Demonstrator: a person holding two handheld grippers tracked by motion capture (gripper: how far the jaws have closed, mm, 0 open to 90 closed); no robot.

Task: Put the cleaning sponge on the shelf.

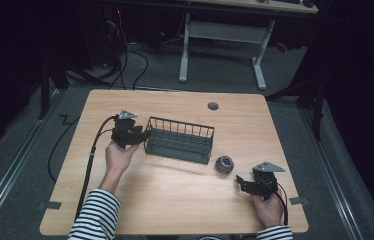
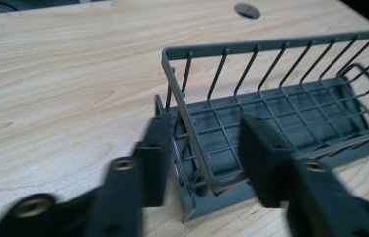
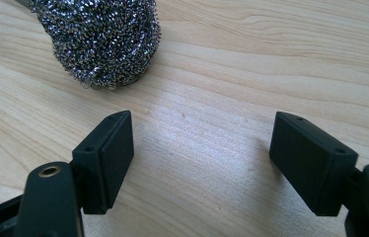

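At the left of the high view, the left gripper (image 1: 142,134) is sitting at the short end of the basket (image 1: 179,140), low by the table (image 1: 175,200). In the left gripper view its jaws are straddling that end wall, one outside it and one inside the basket (image 2: 271,118), and they are standing clear of the wire, so the tool is released rather than grasping; the blur on the jaws suits a grip just being let go. The basket is resting flat and upright at the centre of the table, empty, probably set there so it is ready to receive something.

Right of the basket, just apart from its lower right corner, the scourer (image 1: 224,164) is lying on the wood. At the lower right, the right gripper (image 1: 239,181) is hovering near it with its jaws spread wide and nothing between them; in the right gripper view the scourer (image 3: 98,39) is lying ahead at the upper left, so the gripper is likely lining up to pick it up.
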